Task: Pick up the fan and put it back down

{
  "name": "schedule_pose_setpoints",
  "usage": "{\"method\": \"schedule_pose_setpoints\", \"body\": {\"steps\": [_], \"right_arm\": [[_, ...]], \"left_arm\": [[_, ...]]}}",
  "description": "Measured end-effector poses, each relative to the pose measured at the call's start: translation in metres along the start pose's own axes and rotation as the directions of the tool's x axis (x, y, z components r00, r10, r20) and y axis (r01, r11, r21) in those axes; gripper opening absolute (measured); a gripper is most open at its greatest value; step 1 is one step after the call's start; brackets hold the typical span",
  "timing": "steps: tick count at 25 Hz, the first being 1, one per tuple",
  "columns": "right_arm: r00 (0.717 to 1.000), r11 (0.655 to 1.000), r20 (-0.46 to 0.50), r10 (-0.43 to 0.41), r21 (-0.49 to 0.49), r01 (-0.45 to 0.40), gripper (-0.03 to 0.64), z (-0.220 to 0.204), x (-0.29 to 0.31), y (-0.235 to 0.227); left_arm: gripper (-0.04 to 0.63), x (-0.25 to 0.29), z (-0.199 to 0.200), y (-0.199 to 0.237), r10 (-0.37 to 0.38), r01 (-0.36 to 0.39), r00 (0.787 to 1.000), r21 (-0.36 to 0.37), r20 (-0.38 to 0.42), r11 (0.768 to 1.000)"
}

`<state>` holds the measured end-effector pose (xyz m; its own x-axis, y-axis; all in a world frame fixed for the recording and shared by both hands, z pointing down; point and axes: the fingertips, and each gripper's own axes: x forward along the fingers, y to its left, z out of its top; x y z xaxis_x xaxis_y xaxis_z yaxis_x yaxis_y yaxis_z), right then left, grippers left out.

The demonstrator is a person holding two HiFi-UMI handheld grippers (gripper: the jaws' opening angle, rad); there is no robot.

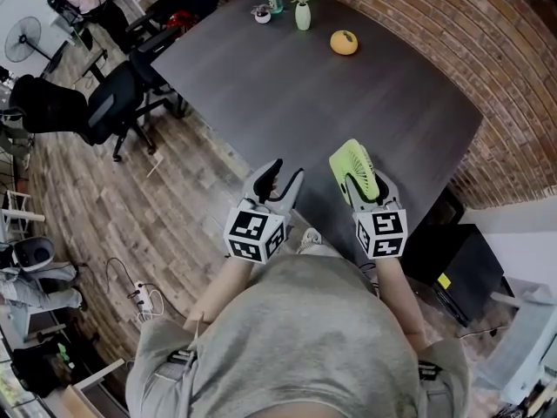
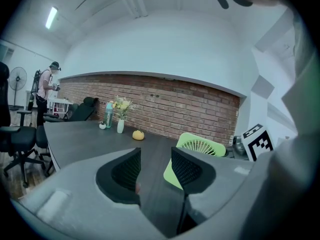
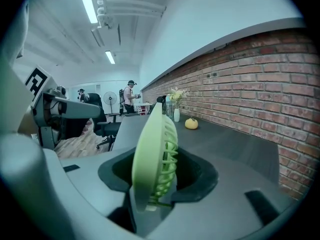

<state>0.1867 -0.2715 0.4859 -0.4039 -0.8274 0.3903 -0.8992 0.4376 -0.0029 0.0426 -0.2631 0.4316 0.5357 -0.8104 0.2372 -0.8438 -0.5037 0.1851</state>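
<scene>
The green fan [image 3: 155,159] is gripped disc upright in the right hand-held gripper [image 1: 364,190], apparently just above the desk's [image 1: 287,85] near edge, so setting it down means going straight down. The left hand-held gripper [image 1: 277,185] hovers just beside it, jaws apart and empty.

This is an open office: a long dark table [image 1: 287,85] beside a brick wall [image 1: 496,50], with wheeled office chairs [image 1: 104,107] on a wood floor [image 1: 104,207]. Strip lights [image 3: 89,4] run overhead, and a pedestal fan [image 1: 22,40] and a power strip [image 1: 144,300] sit off to the side.
</scene>
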Motion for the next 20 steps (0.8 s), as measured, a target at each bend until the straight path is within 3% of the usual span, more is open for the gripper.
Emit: {"method": "schedule_pose_setpoints", "body": {"steps": [9, 20], "right_arm": [[0.999, 0.999, 0.002, 0.04, 0.006, -0.04, 0.193, 0.009, 0.016, 0.005], [0.998, 0.998, -0.033, 0.059, -0.006, -0.059, 0.192, 0.025, 0.067, 0.034]], "left_arm": [[0.184, 0.004, 0.004, 0.013, 0.043, -0.043, 0.999, -0.003, 0.001, 0.999], [0.183, 0.003, 0.008, 0.074, 0.059, -0.06, 0.998, -0.028, -0.026, 0.998]]}}
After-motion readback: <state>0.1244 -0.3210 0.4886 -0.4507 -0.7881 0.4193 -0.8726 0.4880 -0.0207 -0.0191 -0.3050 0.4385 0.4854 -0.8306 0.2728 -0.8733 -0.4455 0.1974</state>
